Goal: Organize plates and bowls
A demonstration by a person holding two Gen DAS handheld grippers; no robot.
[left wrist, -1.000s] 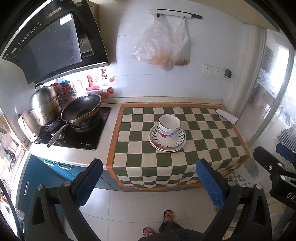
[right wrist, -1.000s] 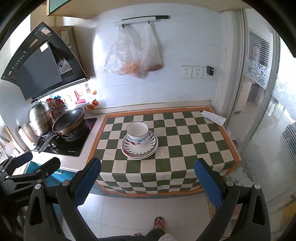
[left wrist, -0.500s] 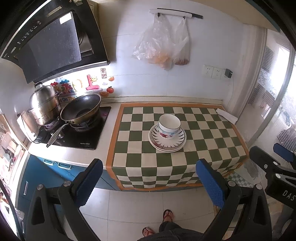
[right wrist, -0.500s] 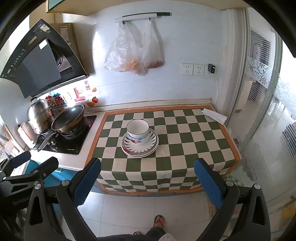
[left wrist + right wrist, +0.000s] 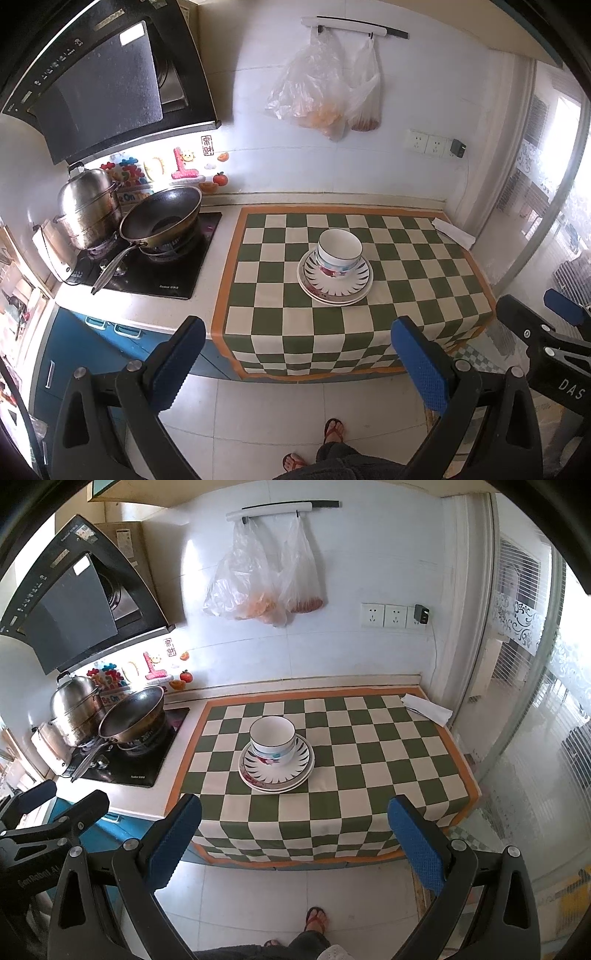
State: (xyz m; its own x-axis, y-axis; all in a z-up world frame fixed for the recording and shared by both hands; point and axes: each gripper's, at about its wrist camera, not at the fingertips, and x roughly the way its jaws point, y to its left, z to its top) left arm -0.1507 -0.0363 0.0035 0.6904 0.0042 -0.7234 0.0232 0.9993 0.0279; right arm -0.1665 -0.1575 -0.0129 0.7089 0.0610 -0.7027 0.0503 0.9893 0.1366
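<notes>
A white wall (image 5: 369, 554) carried 2 hanging plastic bags (image 5: 266, 579), a range hood (image 5: 103, 81) far left, pale floor tiles (image 5: 277, 897) near.

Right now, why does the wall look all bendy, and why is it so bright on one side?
In both views the fisheye lens curves straight lines, such as the cloth's edges and the rail. In both views daylight through the window washes out the right side. In the left wrist view the lamp under the hood glares on the wall.
</notes>
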